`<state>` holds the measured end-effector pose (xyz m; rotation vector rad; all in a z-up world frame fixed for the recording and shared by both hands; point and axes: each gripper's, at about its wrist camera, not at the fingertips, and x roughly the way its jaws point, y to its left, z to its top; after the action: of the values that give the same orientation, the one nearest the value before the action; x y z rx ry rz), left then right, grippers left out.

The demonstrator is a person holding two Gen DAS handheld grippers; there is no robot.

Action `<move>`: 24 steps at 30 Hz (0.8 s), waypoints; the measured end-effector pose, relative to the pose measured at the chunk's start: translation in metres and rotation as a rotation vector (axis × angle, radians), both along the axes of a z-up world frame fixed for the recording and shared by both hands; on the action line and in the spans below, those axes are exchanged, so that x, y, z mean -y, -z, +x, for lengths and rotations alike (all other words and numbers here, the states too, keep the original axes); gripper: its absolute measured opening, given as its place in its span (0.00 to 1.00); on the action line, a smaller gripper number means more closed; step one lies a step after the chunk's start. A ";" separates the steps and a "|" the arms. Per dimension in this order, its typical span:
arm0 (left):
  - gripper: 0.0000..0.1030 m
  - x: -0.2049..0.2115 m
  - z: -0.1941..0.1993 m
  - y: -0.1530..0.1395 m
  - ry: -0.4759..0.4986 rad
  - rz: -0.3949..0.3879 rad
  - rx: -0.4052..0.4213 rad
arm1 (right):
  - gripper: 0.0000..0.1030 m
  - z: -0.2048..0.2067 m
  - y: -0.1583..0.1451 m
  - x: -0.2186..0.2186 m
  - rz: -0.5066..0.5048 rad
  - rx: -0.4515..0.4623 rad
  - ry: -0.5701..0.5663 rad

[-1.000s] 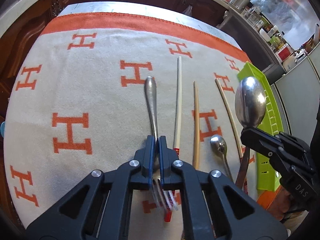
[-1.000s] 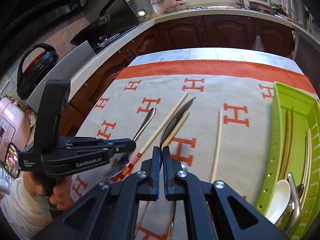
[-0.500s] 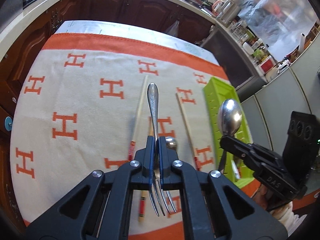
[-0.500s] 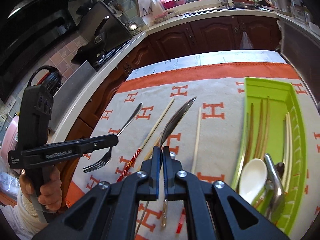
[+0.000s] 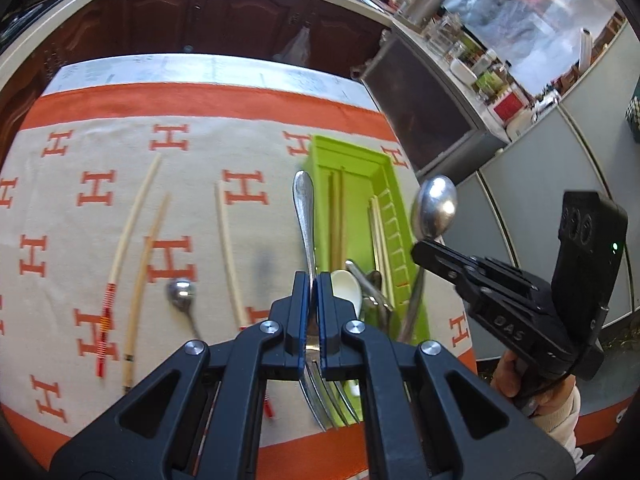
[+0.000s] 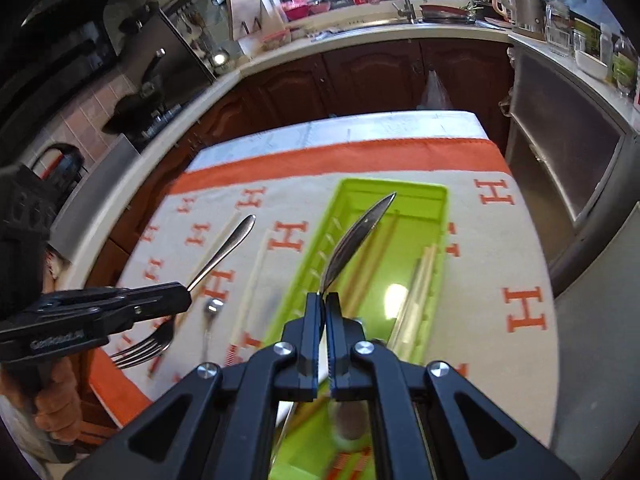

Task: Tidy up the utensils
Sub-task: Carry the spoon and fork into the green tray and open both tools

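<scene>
A slim, stiff, slippery steel fork (image 5: pixel 306 224) is clamped mid-handle by the left tool (image 5: pixel 314 312); a steel spoon (image 6: pixel 352 240) likewise by the right tool (image 6: pixel 325 332).

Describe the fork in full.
The fork is shiny, silvery metal, slim-handled, with a rounded handle end and four tines. The left tongs are shut on its neck: handle pointing forward and away, tines back under the tongs. It hangs in the air beside the green tray, touching nothing else.
</scene>
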<state>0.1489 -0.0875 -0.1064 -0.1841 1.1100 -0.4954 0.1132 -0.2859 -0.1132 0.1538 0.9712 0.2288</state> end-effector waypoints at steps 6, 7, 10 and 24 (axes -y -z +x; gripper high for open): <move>0.02 0.056 0.002 0.019 0.046 0.053 -0.025 | 0.04 0.023 0.030 0.010 -0.033 -0.073 -0.043; 0.02 0.063 0.003 0.022 0.052 0.064 -0.025 | 0.04 0.025 0.033 0.010 -0.038 -0.078 -0.045; 0.02 0.076 0.009 0.033 0.056 0.081 -0.045 | 0.05 0.036 0.039 0.015 -0.034 -0.087 -0.023; 0.02 0.079 0.013 0.042 0.065 0.119 -0.033 | 0.32 0.013 0.016 0.040 0.130 -0.014 0.139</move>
<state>0.1623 -0.1663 -0.1486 -0.0531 1.1772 -0.4839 0.1261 -0.3263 -0.1290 0.3414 0.9558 0.1630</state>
